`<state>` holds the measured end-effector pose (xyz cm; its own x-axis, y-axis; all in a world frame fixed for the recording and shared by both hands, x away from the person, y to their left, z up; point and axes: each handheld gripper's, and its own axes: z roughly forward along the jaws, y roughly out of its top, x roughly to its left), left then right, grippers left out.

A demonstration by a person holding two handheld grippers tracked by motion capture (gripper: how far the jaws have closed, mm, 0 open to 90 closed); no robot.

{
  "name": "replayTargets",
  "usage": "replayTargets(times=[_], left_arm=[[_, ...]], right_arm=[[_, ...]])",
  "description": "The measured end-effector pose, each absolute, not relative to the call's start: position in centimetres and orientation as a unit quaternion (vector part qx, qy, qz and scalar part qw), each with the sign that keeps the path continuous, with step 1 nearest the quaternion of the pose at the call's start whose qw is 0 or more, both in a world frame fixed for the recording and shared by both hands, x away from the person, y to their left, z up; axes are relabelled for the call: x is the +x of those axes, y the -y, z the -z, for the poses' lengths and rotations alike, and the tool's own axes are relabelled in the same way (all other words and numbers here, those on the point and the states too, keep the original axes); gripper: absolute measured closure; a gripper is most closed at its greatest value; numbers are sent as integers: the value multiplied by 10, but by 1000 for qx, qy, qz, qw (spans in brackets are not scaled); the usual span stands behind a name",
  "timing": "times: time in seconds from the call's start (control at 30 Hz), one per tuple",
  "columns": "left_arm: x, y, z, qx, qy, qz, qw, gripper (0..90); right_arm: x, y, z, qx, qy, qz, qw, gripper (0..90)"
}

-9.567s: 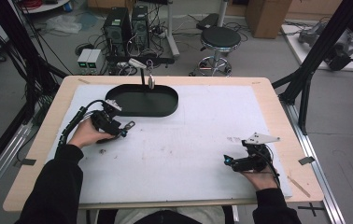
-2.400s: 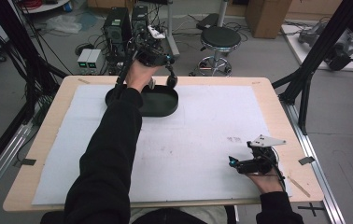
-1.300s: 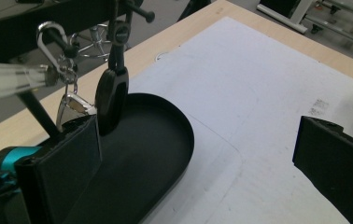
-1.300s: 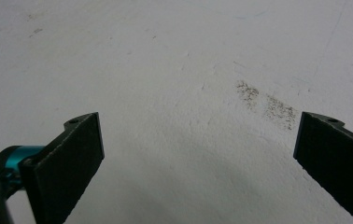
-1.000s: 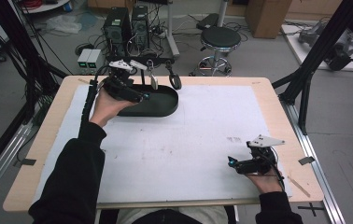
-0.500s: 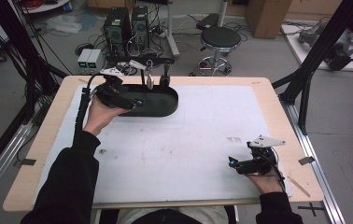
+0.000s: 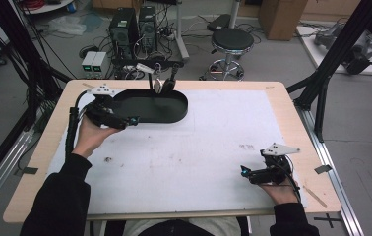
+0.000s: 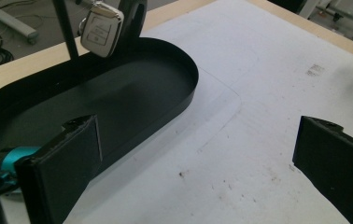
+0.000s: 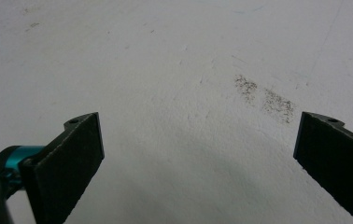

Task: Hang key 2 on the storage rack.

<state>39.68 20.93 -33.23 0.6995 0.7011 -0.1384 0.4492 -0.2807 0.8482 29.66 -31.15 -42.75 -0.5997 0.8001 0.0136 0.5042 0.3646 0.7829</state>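
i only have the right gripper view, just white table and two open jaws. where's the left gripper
Observer: The left gripper is at the near left end of a black oval tray, far across the table from yours.
Operator: holding anything
Observer: No, its jaws stand wide apart with nothing between them.
Operator: anything in the tray
Observer: The tray's floor is bare; a silver car key fob hangs on a stand at its far rim.

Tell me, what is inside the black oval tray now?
The black oval tray looks empty. A silver key fob hangs over its far rim. The left gripper hides the near-left corner in the high view.
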Motion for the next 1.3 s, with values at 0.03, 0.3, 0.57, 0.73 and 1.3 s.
replayTargets(times=[0.03, 0.3, 0.57, 0.73, 1.3], left_arm=[[393, -214, 334, 787, -367, -135, 476, 17], [366, -237, 351, 784, -381, -147, 468, 17], [344, -256, 370, 784, -389, -158, 457, 17], [333, -263, 381, 791, -393, -162, 441, 17], [292, -290, 414, 778, -410, -139, 455, 17]], right_arm=[[297, 312, 427, 404, -804, -391, 191, 8], [295, 311, 427, 405, -805, -389, 192, 8], [294, 312, 428, 406, -805, -387, 192, 8], [294, 312, 428, 407, -805, -386, 192, 8], [293, 312, 428, 408, -806, -384, 192, 8]])
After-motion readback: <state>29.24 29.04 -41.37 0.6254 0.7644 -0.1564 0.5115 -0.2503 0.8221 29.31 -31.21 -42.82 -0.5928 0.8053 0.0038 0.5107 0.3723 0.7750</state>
